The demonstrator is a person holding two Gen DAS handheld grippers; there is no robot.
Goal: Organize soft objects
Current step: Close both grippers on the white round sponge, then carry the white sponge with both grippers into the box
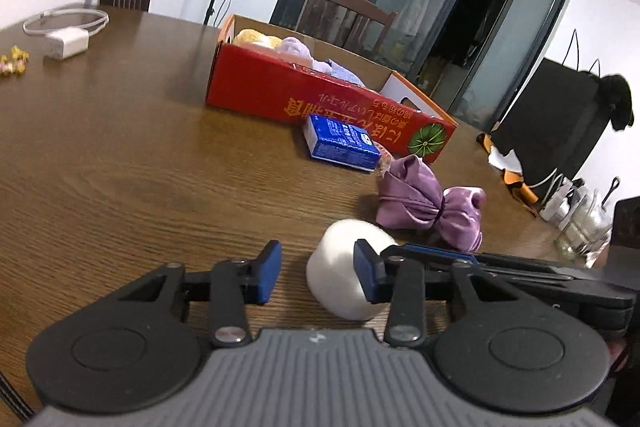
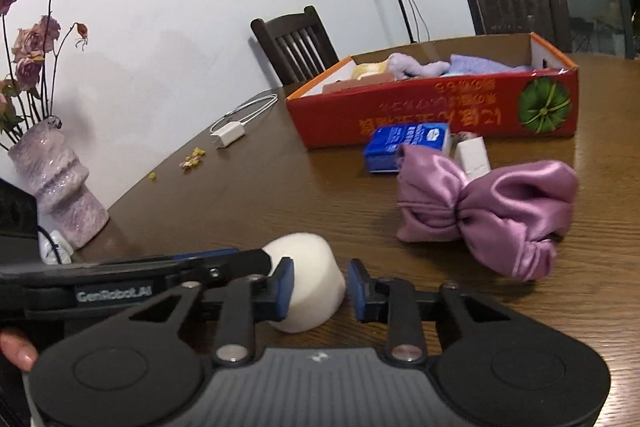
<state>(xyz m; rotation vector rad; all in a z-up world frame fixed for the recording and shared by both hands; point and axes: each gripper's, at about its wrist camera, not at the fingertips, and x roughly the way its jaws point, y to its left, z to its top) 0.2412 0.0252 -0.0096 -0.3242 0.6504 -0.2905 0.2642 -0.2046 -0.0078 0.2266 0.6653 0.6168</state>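
A white, soft, drum-shaped foam piece (image 1: 340, 287) lies on the brown table (image 1: 120, 167) close in front of me. My left gripper (image 1: 316, 273) stands over it with a clear gap between its blue pads. The right pad overlaps the foam and the left pad is apart from it. My right gripper (image 2: 320, 289) comes in from the other side. Its left pad covers the foam piece (image 2: 312, 291) and its right pad stands free. A purple satin bow-shaped pouch (image 2: 480, 211) lies beyond. The red cardboard box (image 1: 320, 99) holds lilac cloths and a yellow plush.
A blue packet (image 1: 340, 143) and a small white box (image 2: 472, 155) lie in front of the red box. A white charger with cable (image 1: 64, 39) and yellow crumbs lie far left. A vase of dried roses (image 2: 60, 187), glass jars (image 1: 580, 227), a black bag and chairs ring the table.
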